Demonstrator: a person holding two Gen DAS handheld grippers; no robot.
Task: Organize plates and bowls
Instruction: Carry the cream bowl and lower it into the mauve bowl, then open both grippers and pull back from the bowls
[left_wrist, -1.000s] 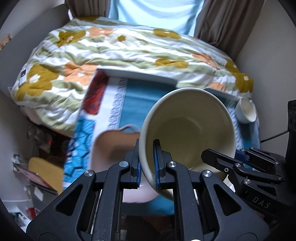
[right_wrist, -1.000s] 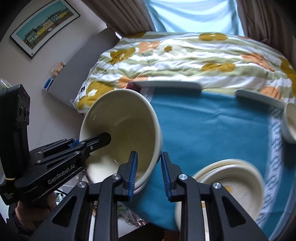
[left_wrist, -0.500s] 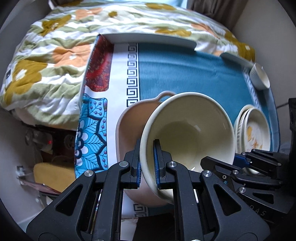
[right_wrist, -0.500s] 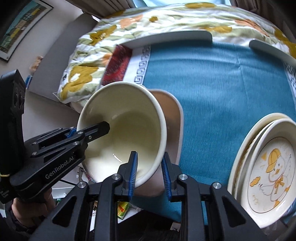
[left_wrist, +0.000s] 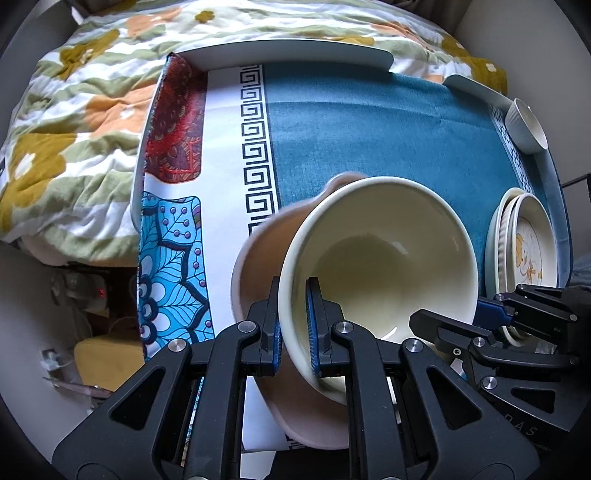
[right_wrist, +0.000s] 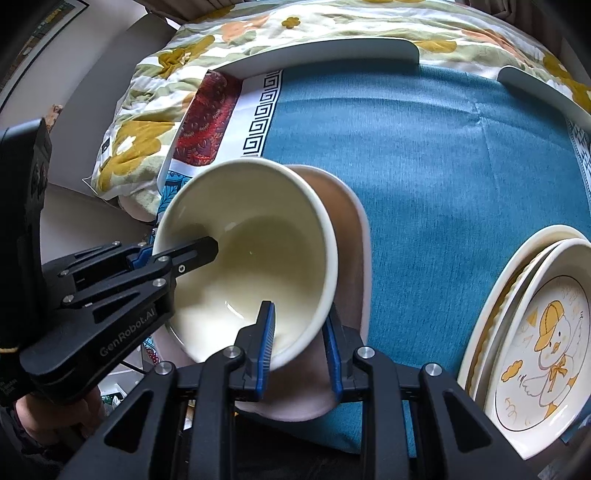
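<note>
Both tongs, the left tongs (left_wrist: 294, 325) and right tongs (right_wrist: 301, 341), are clamping the cream bowl's (left_wrist: 376, 258) rim, having lowered it, seemingly nesting, into the pink bowl (right_wrist: 351, 258) beneath them.

Right wrist view. My right gripper (right_wrist: 300, 334) pinches the near rim of a cream bowl (right_wrist: 255, 258), one blue pad inside, one outside. My left gripper (right_wrist: 173, 258) grips the same bowl's left rim. The bowl tilts over a pink dish (right_wrist: 351, 258) resting on the teal cloth (right_wrist: 443, 166). At near right, stacked plates (right_wrist: 517, 314), the top one (right_wrist: 546, 350) printed with a capped duck. Beyond the table's far edge, a flowered quilt (right_wrist: 166, 110)
</note>
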